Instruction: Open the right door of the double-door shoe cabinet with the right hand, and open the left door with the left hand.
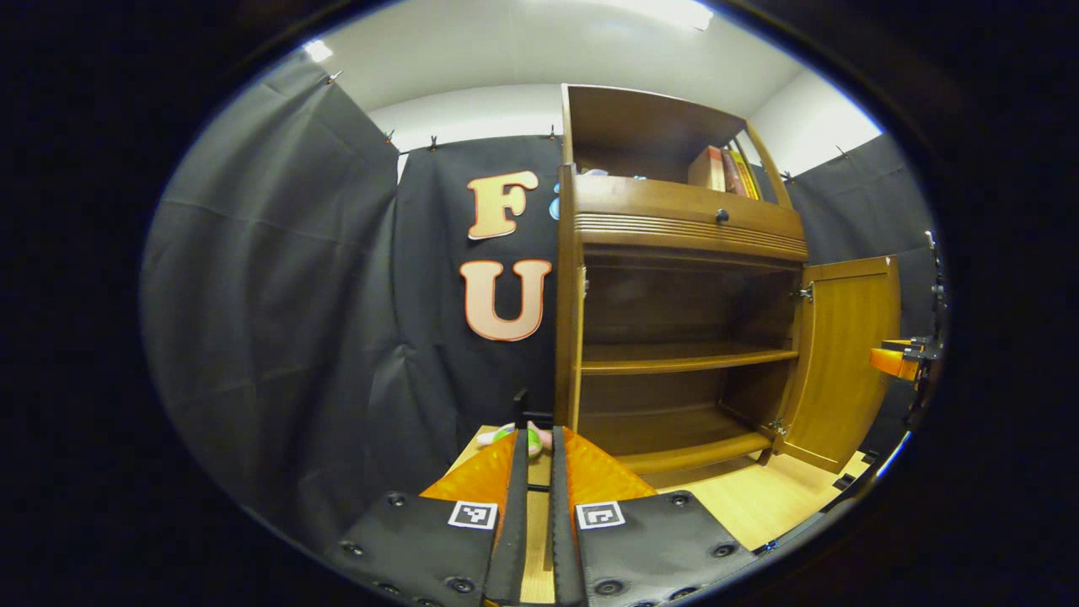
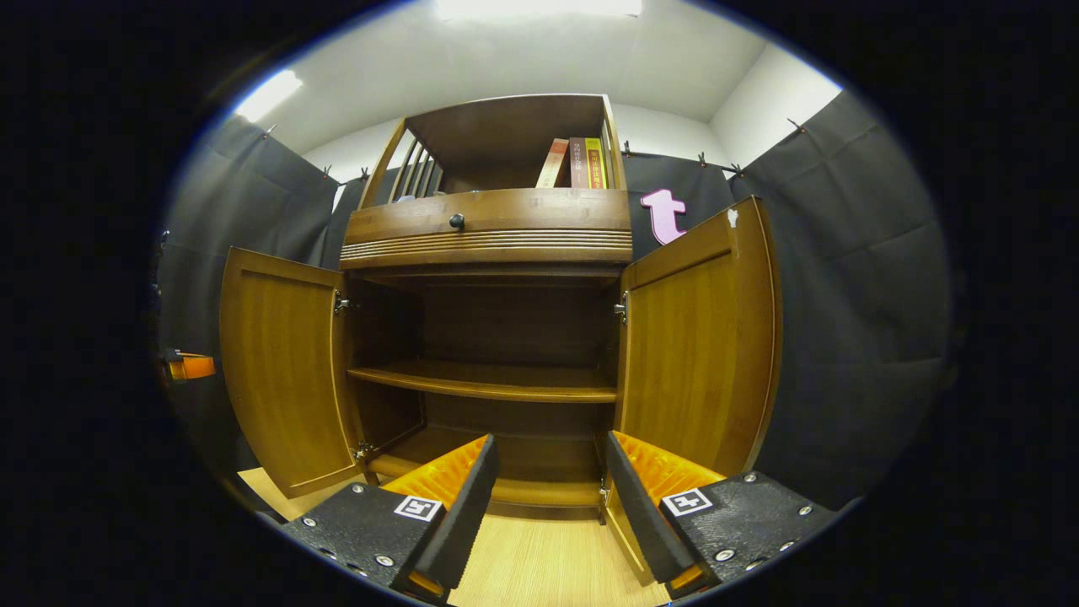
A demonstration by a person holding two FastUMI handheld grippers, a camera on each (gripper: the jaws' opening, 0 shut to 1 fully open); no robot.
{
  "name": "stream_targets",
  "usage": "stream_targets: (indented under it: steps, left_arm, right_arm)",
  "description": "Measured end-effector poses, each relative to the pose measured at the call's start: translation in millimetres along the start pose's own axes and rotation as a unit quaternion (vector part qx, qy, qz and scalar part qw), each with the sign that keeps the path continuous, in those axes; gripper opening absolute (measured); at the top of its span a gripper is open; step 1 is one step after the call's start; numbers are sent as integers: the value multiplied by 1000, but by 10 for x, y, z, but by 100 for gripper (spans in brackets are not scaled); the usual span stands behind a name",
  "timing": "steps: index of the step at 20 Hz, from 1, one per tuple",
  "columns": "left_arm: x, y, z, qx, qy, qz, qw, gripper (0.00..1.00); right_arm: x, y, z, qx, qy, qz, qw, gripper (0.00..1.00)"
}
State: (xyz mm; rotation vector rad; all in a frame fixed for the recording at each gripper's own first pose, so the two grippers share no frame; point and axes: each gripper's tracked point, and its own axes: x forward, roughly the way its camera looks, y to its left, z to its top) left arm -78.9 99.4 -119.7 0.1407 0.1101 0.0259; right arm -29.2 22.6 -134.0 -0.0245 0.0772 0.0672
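The wooden shoe cabinet (image 2: 485, 223) stands with both doors swung wide, baring its shelf (image 2: 480, 381). The left door (image 2: 282, 371) hangs out to the left, and the right door (image 2: 700, 337) to the right. My right gripper (image 2: 548, 472) is open in front of the cabinet's base, holding nothing; its right finger (image 2: 649, 497) sits by the right door's lower corner. My left gripper (image 1: 538, 447) is shut to a thin slit just outside the left door (image 1: 580, 354), seen edge-on. It shows again, as the left gripper (image 2: 190, 367), beside that door's free edge.
A drawer with a dark knob (image 2: 456, 221) runs above the doors, and books (image 2: 582, 162) stand on the top shelf. A small green and pink toy (image 1: 506, 434) lies on the light wooden floor (image 2: 548, 556) left of the cabinet. Black cloth walls close in on both sides.
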Motion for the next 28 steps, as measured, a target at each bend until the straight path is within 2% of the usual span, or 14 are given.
stream_targets:
  steps: [2,10,11,18,19,20,21,24,26,27,28]
  left_arm:
    - [-3,-64,105,9,-8,-1,1000,20]
    - [180,-461,473,5,-29,-19,999,32]
    - [221,-515,510,8,-31,-23,999,41]
    - [475,-684,707,-10,-25,-25,999,76]
    - [498,-694,734,-13,-24,-24,999,77]
    - [519,-696,750,-10,-25,-20,999,79]
    - [545,-690,759,-5,-25,-17,1000,82]
    - [584,-735,793,2,-22,-15,1000,89]
    - [574,-736,815,8,-22,-10,1000,99]
    - [561,-738,832,10,-23,-8,1000,99]
    - [545,-737,838,9,-22,-7,1000,99]
  right_arm:
    - [10,-46,-1,3,1,-3,1000,80]
    - [10,-120,165,4,-7,-7,1000,80]
    - [3,-122,196,5,-9,-6,1000,80]
    - [-20,-239,420,7,-26,-15,1000,80]
    - [-18,-268,441,7,-28,-17,999,80]
    - [16,-309,453,7,-29,-19,999,85]
    - [32,-343,461,8,-30,-22,999,80]
    - [47,-390,443,13,-27,-25,999,80]
    - [26,-391,433,16,-26,-24,999,80]
    - [-1,-390,426,19,-25,-23,999,70]
    - [-30,-394,441,21,-26,-22,999,69]
